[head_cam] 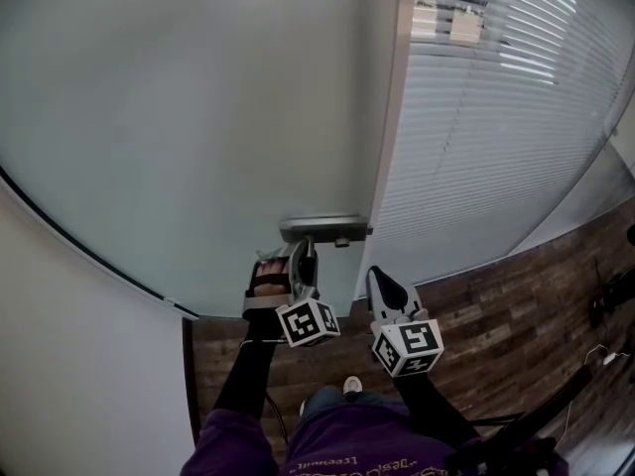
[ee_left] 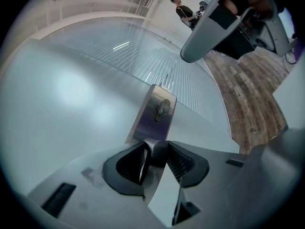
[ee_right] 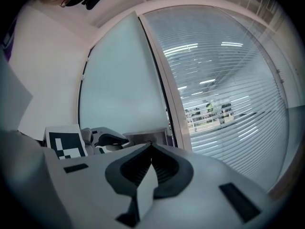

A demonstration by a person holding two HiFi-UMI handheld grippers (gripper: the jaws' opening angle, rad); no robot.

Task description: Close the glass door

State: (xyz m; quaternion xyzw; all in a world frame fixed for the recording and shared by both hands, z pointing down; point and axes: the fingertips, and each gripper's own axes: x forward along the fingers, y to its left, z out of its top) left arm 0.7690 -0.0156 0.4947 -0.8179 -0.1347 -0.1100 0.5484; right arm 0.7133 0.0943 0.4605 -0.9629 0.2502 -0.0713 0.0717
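The frosted glass door (head_cam: 198, 117) fills the head view, with a metal lock plate (head_cam: 322, 228) at its right edge. My left gripper (head_cam: 306, 248) reaches up under that plate and is shut on the door handle (ee_left: 159, 152), a rounded metal lever pinched between the dark pads. Above it the lock plate (ee_left: 153, 116) carries a small thumb-turn (ee_left: 163, 108). My right gripper (head_cam: 376, 275) hangs just right of the door's edge, shut with nothing in it; its pads meet at the tips (ee_right: 150, 146). The left gripper (ee_right: 105, 140) shows beside it against the door (ee_right: 119, 85).
Right of the door stands a glass wall with white blinds (head_cam: 496, 117). A white wall (head_cam: 60, 345) is at the left. Dark wood floor (head_cam: 516, 305) runs below, with cables (head_cam: 607, 357) at the far right. A person (ee_left: 183, 11) stands far off.
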